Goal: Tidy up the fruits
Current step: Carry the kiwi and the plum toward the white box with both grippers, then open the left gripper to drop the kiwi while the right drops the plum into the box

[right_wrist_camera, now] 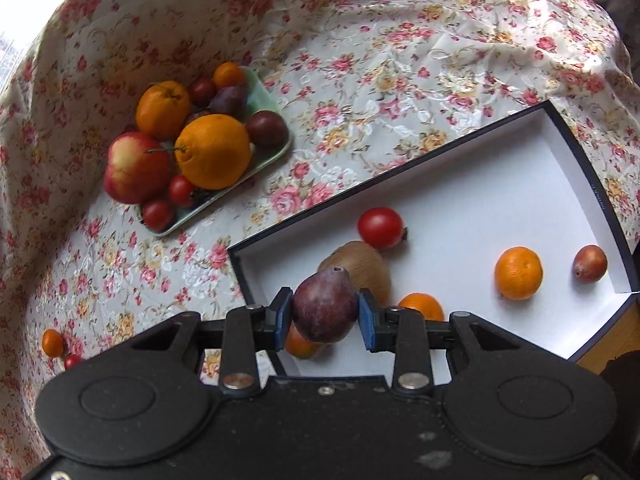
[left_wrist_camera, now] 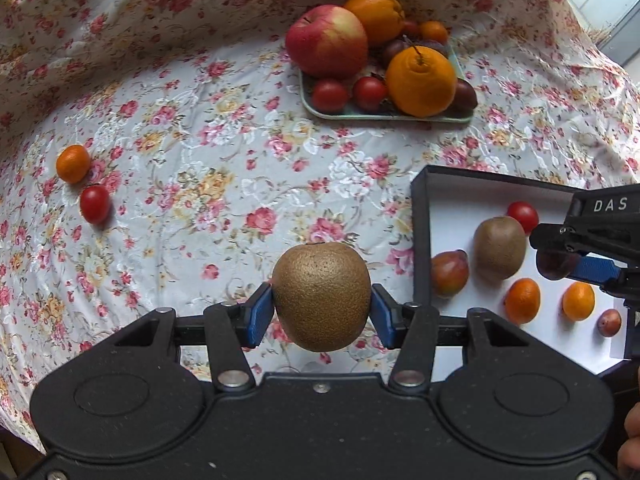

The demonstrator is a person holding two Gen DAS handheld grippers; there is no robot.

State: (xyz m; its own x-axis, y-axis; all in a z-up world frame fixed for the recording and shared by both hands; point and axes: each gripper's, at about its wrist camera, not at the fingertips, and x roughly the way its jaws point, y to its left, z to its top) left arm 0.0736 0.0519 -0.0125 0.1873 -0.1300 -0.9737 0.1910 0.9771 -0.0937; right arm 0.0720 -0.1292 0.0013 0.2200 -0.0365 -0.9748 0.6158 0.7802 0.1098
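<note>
left wrist view: the left gripper [left_wrist_camera: 322,312] has its blue pads [left_wrist_camera: 260,314] clamped on a brown kiwi [left_wrist_camera: 322,296], one pad on each side, held above the floral tablecloth [left_wrist_camera: 192,168]. further back sits a green tray [left_wrist_camera: 320,114] piled with an apple [left_wrist_camera: 326,42], two big oranges, a few cherry tomatoes and some dark plums. off to the left, a small tangerine [left_wrist_camera: 73,163] and a cherry tomato [left_wrist_camera: 95,204] lie just beside each other on the cloth. on the right there's a black box with a white inside [left_wrist_camera: 444,216] holding a second kiwi [left_wrist_camera: 499,248], a tomato, a reddish plum, two small tangerines and another small plum. the right gripper [left_wrist_camera: 560,266] pokes in from the right edge over that box with something dark between its fingers.

right wrist view: the right gripper [right_wrist_camera: 325,316] is squeezed onto a dark purple plum [right_wrist_camera: 324,308], pads touching both sides, hanging over the near left corner of the box [right_wrist_camera: 460,152]. under it you can see the kiwi in the box [right_wrist_camera: 360,266], a red tomato [right_wrist_camera: 380,227], and tangerines. the green tray [right_wrist_camera: 264,160] with the apple and oranges sits to the upper left, well apart from the box.
</note>
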